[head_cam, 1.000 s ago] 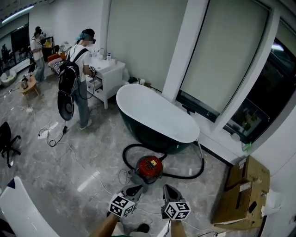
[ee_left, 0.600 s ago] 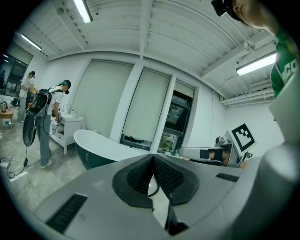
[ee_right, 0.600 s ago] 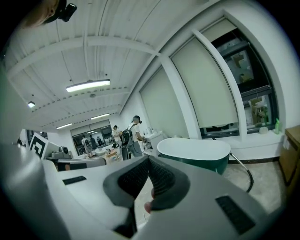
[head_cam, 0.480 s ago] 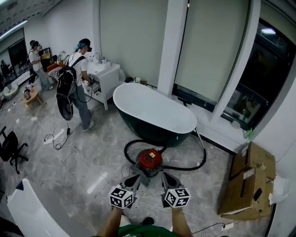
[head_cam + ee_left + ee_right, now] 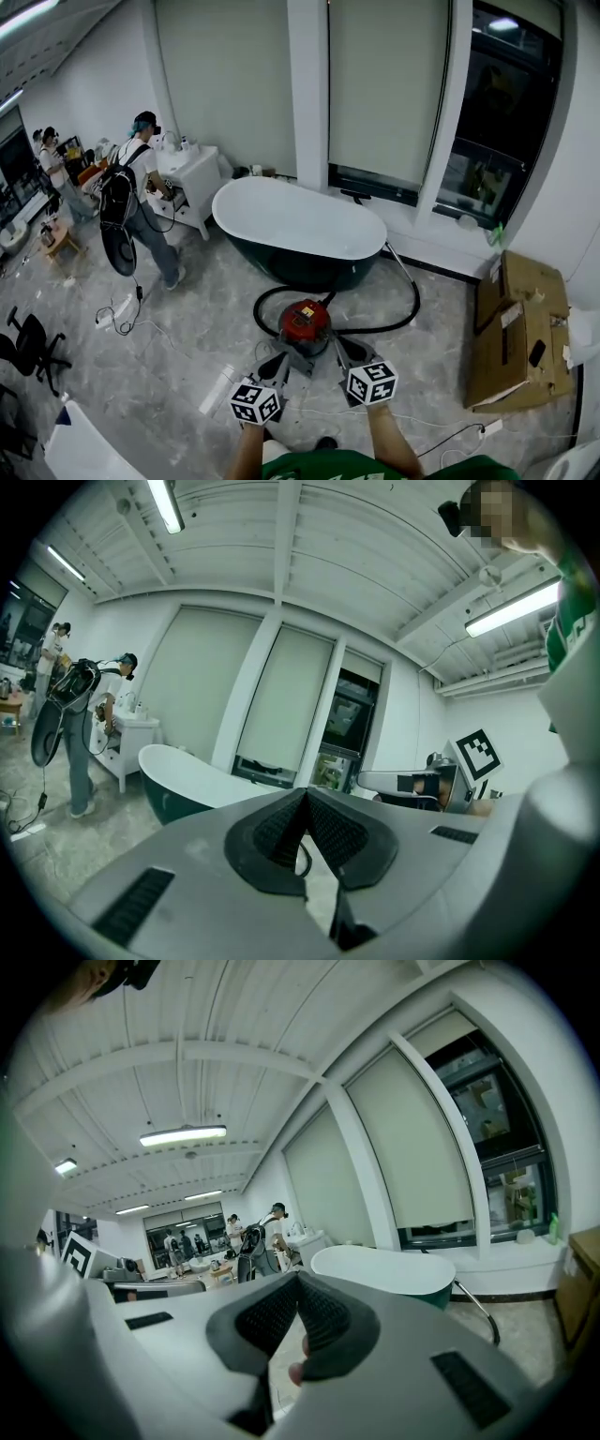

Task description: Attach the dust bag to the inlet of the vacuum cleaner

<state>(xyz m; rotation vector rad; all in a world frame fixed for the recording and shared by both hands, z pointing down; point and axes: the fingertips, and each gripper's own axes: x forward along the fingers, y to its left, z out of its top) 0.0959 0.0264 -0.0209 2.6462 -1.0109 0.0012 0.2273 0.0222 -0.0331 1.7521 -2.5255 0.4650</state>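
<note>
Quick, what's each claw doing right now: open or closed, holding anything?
Left claw: closed, holding nothing.
Right claw: closed, holding nothing.

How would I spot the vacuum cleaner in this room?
Find the big white bathtub in the middle of the room. Just in front of it sits the vacuum cleaner, a small round canister. It is the only red thing nearby, and a black hose loops around it.

Head view: the near side of the vacuum (image 5: 305,323) is hidden behind the left gripper (image 5: 277,364) and the right gripper (image 5: 347,356). Its inlet is too small to tell. The hose (image 5: 389,328) passes partly out of sight behind the vacuum. A white panel (image 5: 89,450) is cut off at the lower left edge. Right gripper view: a reddish sliver (image 5: 296,1371) below the closed jaws cannot be identified.
</note>
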